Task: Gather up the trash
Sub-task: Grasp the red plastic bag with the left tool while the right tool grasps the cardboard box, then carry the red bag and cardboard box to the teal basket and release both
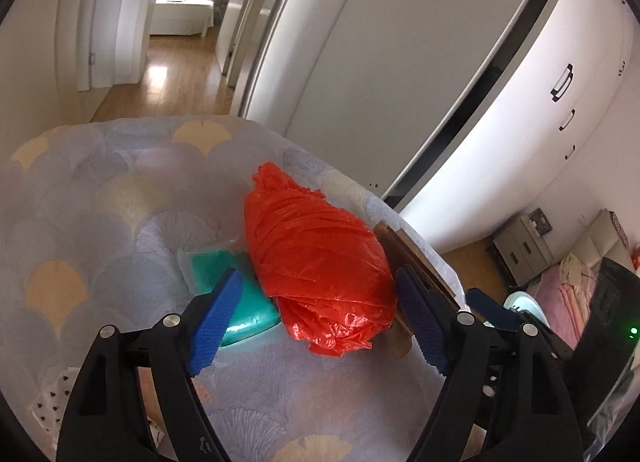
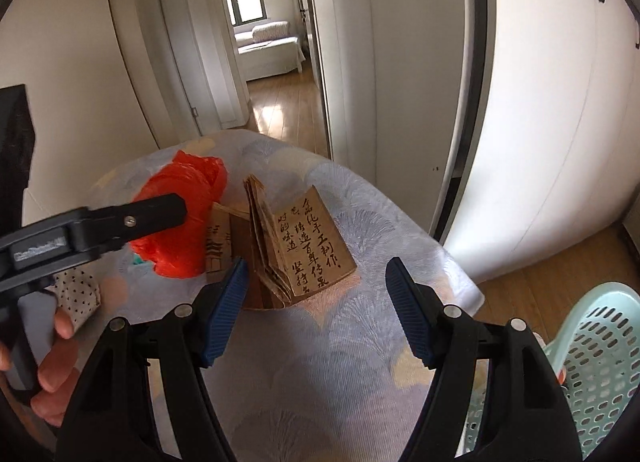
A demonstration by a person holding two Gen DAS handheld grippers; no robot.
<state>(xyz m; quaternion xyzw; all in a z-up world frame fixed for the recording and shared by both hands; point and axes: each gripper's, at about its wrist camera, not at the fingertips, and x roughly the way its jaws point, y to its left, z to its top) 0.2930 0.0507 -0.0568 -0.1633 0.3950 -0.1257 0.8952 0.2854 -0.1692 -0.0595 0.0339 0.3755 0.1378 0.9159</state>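
A crumpled red plastic bag lies on the patterned tablecloth. My left gripper is open, its blue pads on either side of the bag's near end. A teal packet lies to the bag's left, by the left pad. A folded brown paper bag with black writing lies to the right of the red bag. My right gripper is open just in front of the paper bag, with nothing between its pads. The left gripper's arm shows in the right wrist view, over the red bag.
A light teal perforated basket stands on the floor at the table's right. White wardrobe doors rise behind the table. A hallway with wood floor leads away beyond the table. A polka-dot cloth lies at the table's left edge.
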